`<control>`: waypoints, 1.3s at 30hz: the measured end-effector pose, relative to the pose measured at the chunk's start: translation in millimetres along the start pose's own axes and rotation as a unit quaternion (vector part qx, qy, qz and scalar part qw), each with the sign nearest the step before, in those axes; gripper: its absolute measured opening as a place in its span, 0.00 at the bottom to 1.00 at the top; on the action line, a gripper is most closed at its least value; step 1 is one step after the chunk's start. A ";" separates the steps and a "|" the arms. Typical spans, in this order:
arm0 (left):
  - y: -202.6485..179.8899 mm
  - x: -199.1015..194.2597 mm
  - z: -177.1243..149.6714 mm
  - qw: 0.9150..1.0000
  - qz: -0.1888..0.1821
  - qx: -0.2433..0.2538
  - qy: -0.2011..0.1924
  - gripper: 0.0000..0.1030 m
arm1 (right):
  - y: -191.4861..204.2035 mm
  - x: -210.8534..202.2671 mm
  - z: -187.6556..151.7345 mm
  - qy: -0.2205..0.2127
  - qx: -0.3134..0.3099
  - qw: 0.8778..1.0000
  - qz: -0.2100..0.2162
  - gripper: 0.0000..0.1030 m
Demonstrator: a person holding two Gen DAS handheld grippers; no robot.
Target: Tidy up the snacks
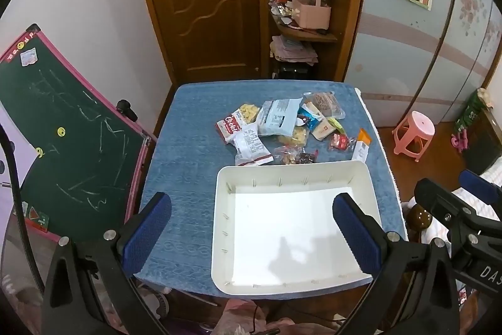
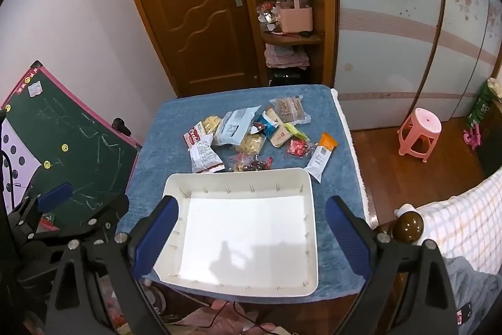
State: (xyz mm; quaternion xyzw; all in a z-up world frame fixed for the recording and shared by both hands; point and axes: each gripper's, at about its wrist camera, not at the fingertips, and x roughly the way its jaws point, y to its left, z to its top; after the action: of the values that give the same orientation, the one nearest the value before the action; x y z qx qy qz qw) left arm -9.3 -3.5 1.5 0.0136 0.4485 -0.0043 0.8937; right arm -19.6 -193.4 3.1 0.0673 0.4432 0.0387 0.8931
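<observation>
Hovering over the counter [image 1: 188, 165] with both tools raised, I have not yet touched a single packet: my left hand-held gripper [image 1: 251, 228] and my right hand-held gripper [image 2: 251, 234] each hang with jaws spread wide and nothing between the blue pads. Below them sits the white tray [image 1: 370, 187], empty, at the near edge of the blue cloth. Just beyond its far rim lies the heap of snacks [image 1: 282, 127] (a loose jumble, some overlapping): a red-and-white cookie packet [image 1: 227, 123] at the left, a pale blue bag [image 1: 277, 118] in the middle, a brown sealed pack [image 1: 326, 104] farthest back, and an orange-and-white stick pack [image 1: 362, 145] lying apart at the right, close to the tray's far right corner. A clear packet of dark and pale sweets [image 1: 293, 157] rests almost against the tray's far wall.

By my reading this is the very start of the sorting, with the tray waiting and every snack outside it. My next move calls for a reach past the tray's far rim, jaws lowered around one packet lying clear of the rest; the stick pack at the right looks the easiest for my right side, since nothing overlaps it
</observation>
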 end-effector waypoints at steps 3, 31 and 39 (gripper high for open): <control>-1.4 -0.5 0.6 1.000 0.005 -0.003 0.000 0.99 | -1.8 -1.7 0.7 -0.002 -0.005 1.000 0.002 0.93; -24.5 2.7 -3.2 1.000 0.026 -0.012 0.002 0.96 | -15.6 6.5 4.8 -0.023 -0.012 0.997 0.072 0.91; -30.0 28.7 18.9 1.000 0.003 0.001 0.016 0.96 | -19.7 20.6 18.9 -0.012 0.002 0.999 0.048 0.91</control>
State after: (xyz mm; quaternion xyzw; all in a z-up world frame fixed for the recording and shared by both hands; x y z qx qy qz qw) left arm 22.4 -33.9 -10.8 0.0159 0.4624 -0.0019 0.8865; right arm 8.1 -211.8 -4.9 0.0910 0.4288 0.0796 0.8953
